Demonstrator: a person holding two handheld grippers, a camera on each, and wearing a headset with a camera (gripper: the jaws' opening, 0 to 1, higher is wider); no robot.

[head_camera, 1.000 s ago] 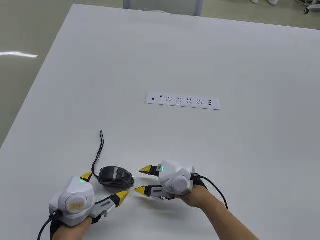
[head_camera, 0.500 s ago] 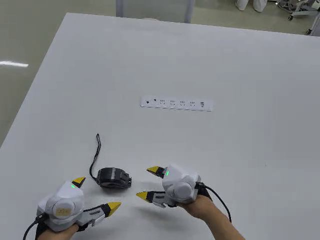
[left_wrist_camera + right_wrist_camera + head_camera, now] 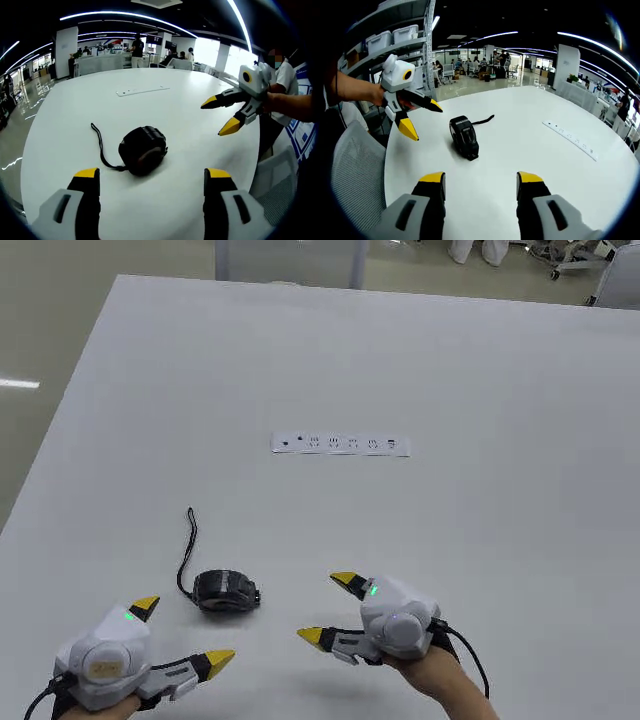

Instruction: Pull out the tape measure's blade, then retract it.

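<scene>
The tape measure (image 3: 227, 591) lies on the white surface (image 3: 450, 390) near the front edge, between the two grippers but touching neither, with its blade fully wound in and its wrist strap (image 3: 187, 545) trailing away from the person. The left gripper (image 3: 183, 630) and the right gripper (image 3: 328, 608) both hover with their jaws spread wide and hold nothing. The case looks like a compact, hard, dark shell, probably dense for its size and rounded enough to slip. It is best clamped across its flat sides by one gripper while the other pinches the hook at the blade's tip. That hook is too small to make out here. The blade itself should be thin, springy steel that snaps back, so it needs a guided return. By count there is one tape measure, one strap, one white power strip (image 3: 340, 444) farther back, and two grippers.
</scene>
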